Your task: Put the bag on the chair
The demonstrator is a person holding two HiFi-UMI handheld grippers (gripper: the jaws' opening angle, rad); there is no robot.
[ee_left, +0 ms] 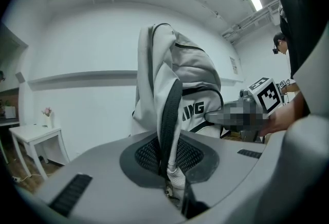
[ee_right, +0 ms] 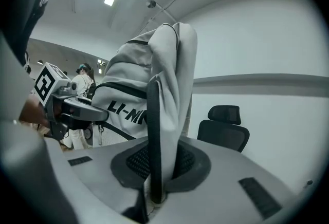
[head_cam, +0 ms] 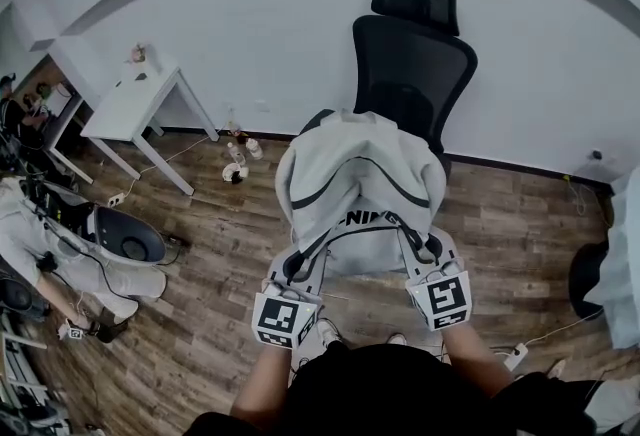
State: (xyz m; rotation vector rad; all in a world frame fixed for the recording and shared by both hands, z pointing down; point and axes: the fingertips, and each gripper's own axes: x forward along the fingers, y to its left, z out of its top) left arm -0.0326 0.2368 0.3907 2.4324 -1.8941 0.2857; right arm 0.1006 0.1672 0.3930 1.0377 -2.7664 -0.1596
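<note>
Backpack [head_cam: 360, 179], pale grey with black trim, fills the centre of the head view. It is held up between two claws and covers the seat of a black office chair [head_cam: 412, 54] at upper centre. Whether it touches the seat cannot be told. The left claw [head_cam: 303, 262] grips at the backpack's lower left and the right claw [head_cam: 420, 254] at its lower right, above a wooden floor [head_cam: 200, 254].

In the left gripper view, the left claw is pinched tight on a black-edged shoulder strap [ee_left: 171, 115] at lower centre, with the backpack rising upright above it.

In the right gripper view, the right claw is pinched on the other strap [ee_right: 153, 125] at lower centre. The office chair stands apart at right, beyond the backpack.
</note>
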